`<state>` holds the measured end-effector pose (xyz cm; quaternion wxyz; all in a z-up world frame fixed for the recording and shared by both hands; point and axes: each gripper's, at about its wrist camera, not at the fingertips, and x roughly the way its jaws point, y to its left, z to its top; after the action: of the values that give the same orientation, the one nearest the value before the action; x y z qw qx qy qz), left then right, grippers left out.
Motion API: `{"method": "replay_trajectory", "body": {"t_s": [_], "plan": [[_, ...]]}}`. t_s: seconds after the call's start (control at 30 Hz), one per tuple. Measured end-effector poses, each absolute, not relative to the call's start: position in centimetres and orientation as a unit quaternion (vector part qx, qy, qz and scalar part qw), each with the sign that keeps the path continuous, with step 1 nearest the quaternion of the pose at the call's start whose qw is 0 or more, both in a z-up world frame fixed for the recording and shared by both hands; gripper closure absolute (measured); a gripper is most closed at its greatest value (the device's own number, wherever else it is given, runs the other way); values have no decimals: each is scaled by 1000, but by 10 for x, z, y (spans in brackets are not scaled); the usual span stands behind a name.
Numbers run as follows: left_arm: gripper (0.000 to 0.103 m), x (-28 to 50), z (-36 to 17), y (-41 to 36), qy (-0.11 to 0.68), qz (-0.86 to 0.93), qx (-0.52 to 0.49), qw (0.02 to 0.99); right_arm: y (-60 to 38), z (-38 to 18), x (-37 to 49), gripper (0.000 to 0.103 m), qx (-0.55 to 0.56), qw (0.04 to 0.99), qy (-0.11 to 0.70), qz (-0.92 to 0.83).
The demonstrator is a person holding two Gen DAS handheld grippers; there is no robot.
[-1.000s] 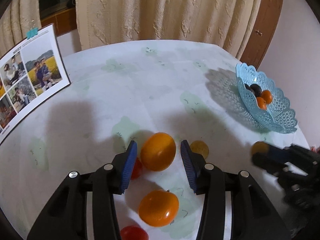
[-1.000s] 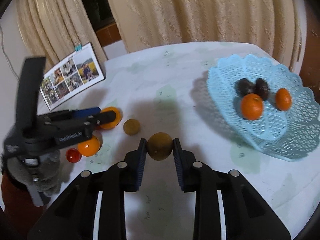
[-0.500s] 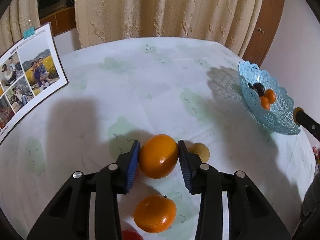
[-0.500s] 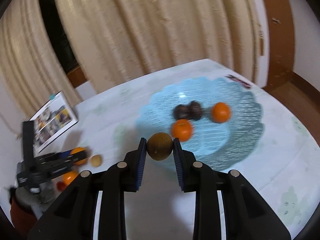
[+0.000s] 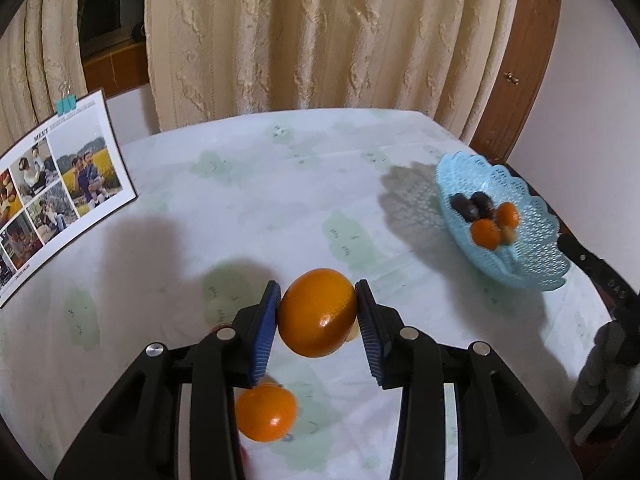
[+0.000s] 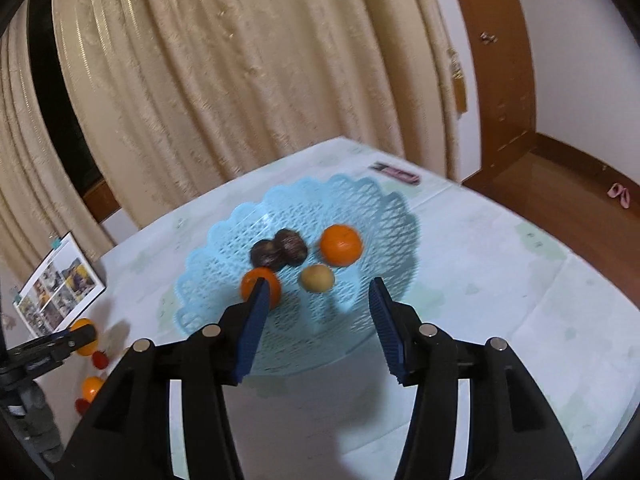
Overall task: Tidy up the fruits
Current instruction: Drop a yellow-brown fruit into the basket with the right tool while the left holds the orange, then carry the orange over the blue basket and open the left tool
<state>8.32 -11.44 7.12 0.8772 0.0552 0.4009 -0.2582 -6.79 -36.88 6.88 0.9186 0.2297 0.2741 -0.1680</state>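
My left gripper [image 5: 317,312] is shut on a large orange [image 5: 317,313] and holds it above the table. A smaller orange [image 5: 265,412] lies on the cloth below it. My right gripper [image 6: 318,292] is open and empty just above the near rim of the light blue basket [image 6: 392,216]. In the basket lie a brown round fruit [image 6: 317,278], two oranges [image 6: 341,245] and two dark fruits [image 6: 279,250]. The basket also shows in the left wrist view [image 5: 532,256], at the right.
A photo calendar [image 5: 52,192] stands at the table's left edge. Small red fruits [image 6: 99,359] and an orange [image 6: 93,387] lie near the left gripper. A pink object [image 6: 396,173] lies behind the basket. Curtains hang behind the table.
My right gripper carried the brown fruit over the basket and opened; the fruit now lies in the basket. My left gripper shut on the large orange and lifted it.
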Motion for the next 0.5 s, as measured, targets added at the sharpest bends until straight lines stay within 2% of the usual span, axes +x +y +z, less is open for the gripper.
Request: {"method": "replay_trajectory", "body": {"t_s": [0.2,0.3,0.5], "plan": [[64,69,86,-141,391,-281,55,875,-382,64,-81,48,241,915,251,-204],[64,64,89,-159,390,-293,58,871,-387,61,-86,38,253,913,241,-212],[64,57,89,-204,396,-321,65,858,-385,62,-90,37,254,915,231,-213]]}}
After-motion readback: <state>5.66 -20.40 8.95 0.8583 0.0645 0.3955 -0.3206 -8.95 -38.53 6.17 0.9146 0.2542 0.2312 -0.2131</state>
